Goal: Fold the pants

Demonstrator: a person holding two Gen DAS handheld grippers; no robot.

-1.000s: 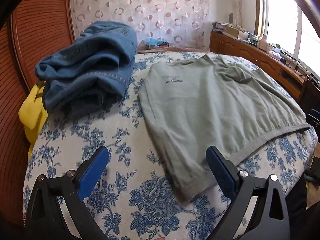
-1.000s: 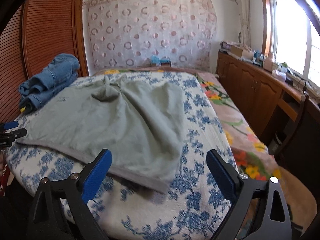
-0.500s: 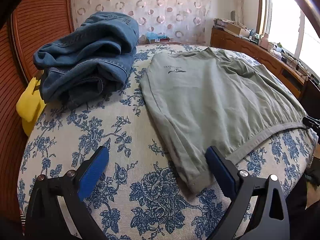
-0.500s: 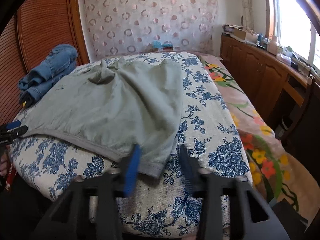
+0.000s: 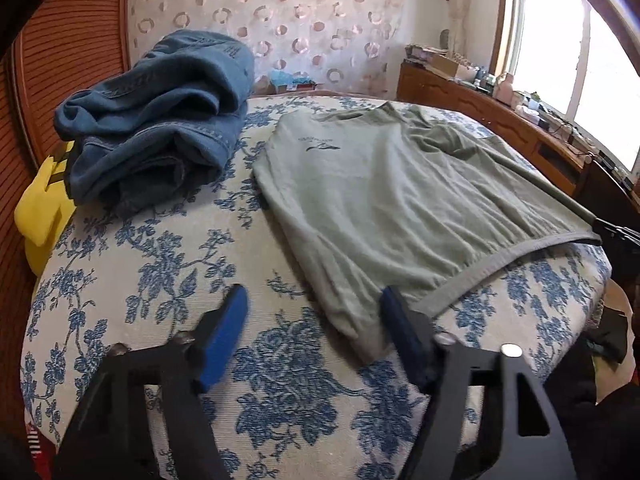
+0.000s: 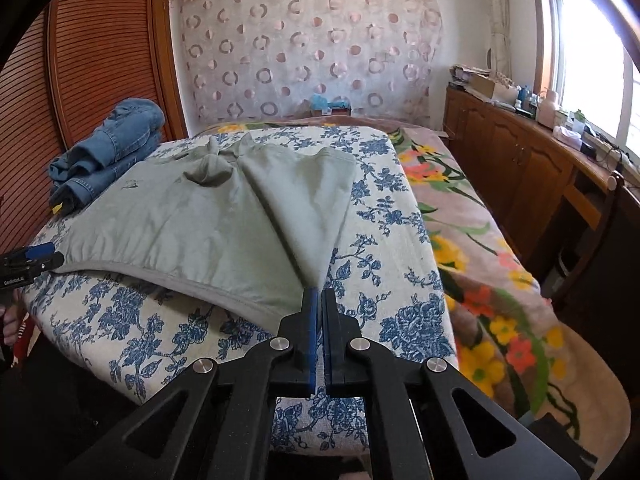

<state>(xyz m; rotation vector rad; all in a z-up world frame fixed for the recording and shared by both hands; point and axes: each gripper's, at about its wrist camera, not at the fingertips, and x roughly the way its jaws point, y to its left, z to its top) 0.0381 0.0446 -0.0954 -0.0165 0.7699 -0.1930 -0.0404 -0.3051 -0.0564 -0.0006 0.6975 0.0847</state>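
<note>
The pants, grey-green and spread flat on the bed beside a heap of jeans, lay with the waistband along the near edge. The right hand-held gripper was fully closed on the right-hand corner of the waistband, with the cloth drawn up taut from the bed into a ridge. The left hand-held gripper was closing, its jaws about half apart around the left-hand corner, the pads not yet pressing on it. The risk I saw was uneven timing: if the right side went on rising before the left had bitten, the cloth could slide out from between the left jaws and the fold would come out skewed. The left jaws might also pinch the flowered bedspread along with the corner, dragging it up.
</note>
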